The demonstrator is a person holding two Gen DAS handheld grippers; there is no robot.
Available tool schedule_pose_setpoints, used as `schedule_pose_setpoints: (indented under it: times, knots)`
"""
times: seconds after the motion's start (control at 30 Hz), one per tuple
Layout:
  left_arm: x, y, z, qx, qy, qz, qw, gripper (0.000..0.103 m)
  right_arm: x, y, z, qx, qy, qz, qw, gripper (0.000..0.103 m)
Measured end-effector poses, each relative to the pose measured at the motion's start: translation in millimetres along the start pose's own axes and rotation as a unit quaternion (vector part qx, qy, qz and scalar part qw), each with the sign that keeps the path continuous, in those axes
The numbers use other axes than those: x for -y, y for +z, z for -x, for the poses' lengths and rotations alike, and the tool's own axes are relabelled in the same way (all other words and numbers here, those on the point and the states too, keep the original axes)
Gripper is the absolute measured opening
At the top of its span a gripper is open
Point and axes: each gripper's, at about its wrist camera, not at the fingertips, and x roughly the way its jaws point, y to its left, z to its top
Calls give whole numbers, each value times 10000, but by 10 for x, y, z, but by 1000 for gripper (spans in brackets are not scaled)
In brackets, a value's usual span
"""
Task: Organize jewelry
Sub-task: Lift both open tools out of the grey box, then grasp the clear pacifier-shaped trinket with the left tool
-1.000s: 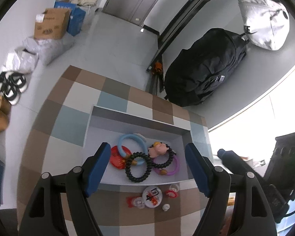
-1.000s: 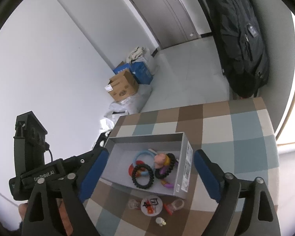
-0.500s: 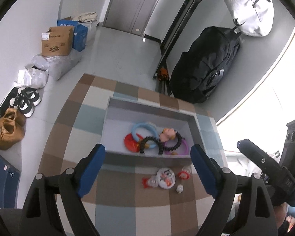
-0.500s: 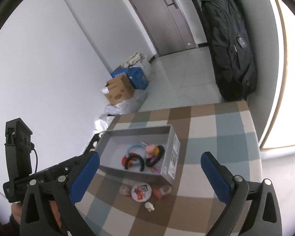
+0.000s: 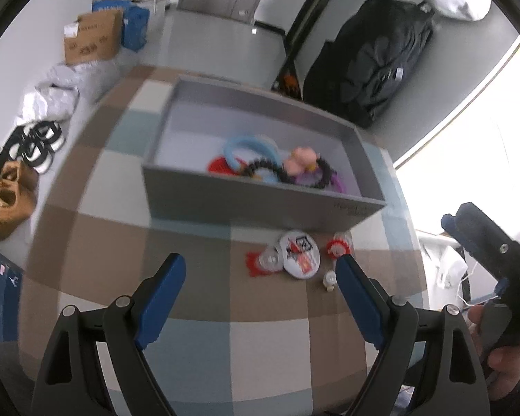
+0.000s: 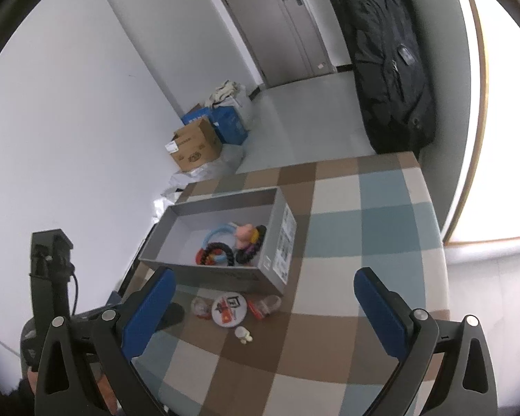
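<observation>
Two grippers, both spread wide w/ nothing between the blue pads.

Left wrist view: left gripper (image 5: 260, 270) sat at bottom centre, fingers apart, above the checked tablecloth (image 5: 104, 242). Grey box (image 5: 260, 201) filled mid-frame; inside it a blue ring (image 5: 249, 144), a red piece (image 5: 218, 165), a black bead bracelet (image 5: 260, 168), a pink charm (image 5: 303, 159) and a purple band (image 5: 336, 183), all bunched toward the box's right half, overlapping. Just below the box's near wall, on the cloth: a round white badge (image 5: 300, 254), a clear-and-red clip (image 5: 265, 261) touching its left edge, a red-and-white item (image 5: 339, 246) to its right, and a small cream earring (image 5: 329, 280) lower right. Frame was blurred, so fine detail unclear. Right gripper (image 5: 485, 242) showed at right edge, seen side-on.

Right wrist view: right gripper (image 6: 263, 291) at bottom, pads well apart. Box (image 6: 277, 249) at centre-left w/ the same jewelry bunched at its right end. Badge (image 6: 229, 309) lay below the box, earring (image 6: 243, 334) just under it. Black bag (image 6: 388, 62) stood upper right, cardboard carton (image 6: 194, 145) mid-left on floor.
</observation>
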Motion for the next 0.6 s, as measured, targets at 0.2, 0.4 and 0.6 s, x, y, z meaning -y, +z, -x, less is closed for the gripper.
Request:
schedule_pose_setpoints:
  times: [0.2, 0.4, 0.6]
  knots:
    - [98, -64, -144, -208, 118, -267, 9994, 67, 88, -27, 44, -30, -23, -123, 9999, 103]
    - [87, -68, -173, -236, 81, -228, 9994, 48, 125, -55, 59, -88, -25, -157, 9998, 103]
    - [63, -37, -223, -250, 28, -116, 9996, 19, 143, -63, 54, -142, 48, -206, 9997, 103]
